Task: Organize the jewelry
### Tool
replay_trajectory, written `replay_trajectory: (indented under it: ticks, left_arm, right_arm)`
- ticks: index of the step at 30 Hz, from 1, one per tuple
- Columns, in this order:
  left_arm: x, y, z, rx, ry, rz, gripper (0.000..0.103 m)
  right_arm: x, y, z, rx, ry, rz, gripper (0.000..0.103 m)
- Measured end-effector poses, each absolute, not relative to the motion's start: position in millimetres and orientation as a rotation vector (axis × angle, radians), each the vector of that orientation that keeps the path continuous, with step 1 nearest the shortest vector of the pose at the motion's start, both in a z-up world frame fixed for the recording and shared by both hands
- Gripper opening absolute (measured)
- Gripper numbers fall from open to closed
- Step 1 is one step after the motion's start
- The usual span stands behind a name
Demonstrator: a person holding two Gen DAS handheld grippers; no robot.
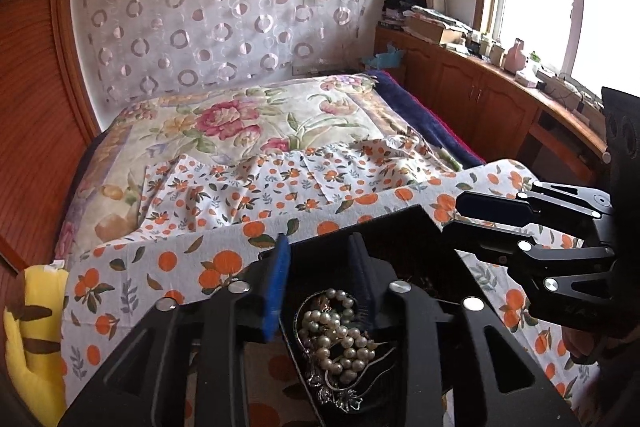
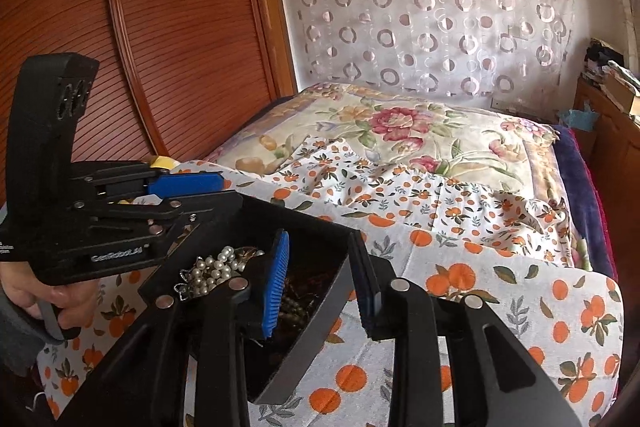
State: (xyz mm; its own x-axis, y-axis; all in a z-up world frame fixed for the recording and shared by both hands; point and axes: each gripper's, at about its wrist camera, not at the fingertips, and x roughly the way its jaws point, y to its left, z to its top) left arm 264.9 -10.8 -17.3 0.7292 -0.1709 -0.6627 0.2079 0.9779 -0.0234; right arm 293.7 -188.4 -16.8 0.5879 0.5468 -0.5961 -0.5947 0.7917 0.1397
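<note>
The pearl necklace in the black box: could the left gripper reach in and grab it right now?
Probably yes. The left gripper is open above the pearl necklace, which lies uncovered in the black box; the right gripper sits off to one side.

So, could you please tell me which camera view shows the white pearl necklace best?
The left wrist view: the white pearl necklace lies heaped in the black tray, framed between the left gripper fingers. The right wrist view shows only part of it, behind that gripper's linkage.
</note>
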Motion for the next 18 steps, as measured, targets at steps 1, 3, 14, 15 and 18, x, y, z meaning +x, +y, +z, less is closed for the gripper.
replay_trajectory:
  ticks: [1, 3, 14, 15, 18]
  left_arm:
    - [264, -11, -16, 0.055, 0.722, -0.206, 0.03]
    - [260, -9, -15, 0.055, 0.718, -0.201, 0.031]
    - [206, 5, -3, 0.025, 0.667, -0.14, 0.081]
    - [201, 7, -2, 0.021, 0.66, -0.133, 0.086]
    - [183, 10, 2, 0.006, 0.653, -0.123, 0.092]
  right_arm:
    - [293, -189, -17, -0.081, 0.665, 0.662, 0.034]
    - [293, -188, -16, -0.086, 0.665, 0.656, 0.034]
    - [268, -189, 4, -0.118, 0.654, 0.599, 0.036]
    - [261, -191, 6, -0.109, 0.653, 0.589, 0.048]
    - [245, -196, 11, -0.093, 0.634, 0.541, 0.084]
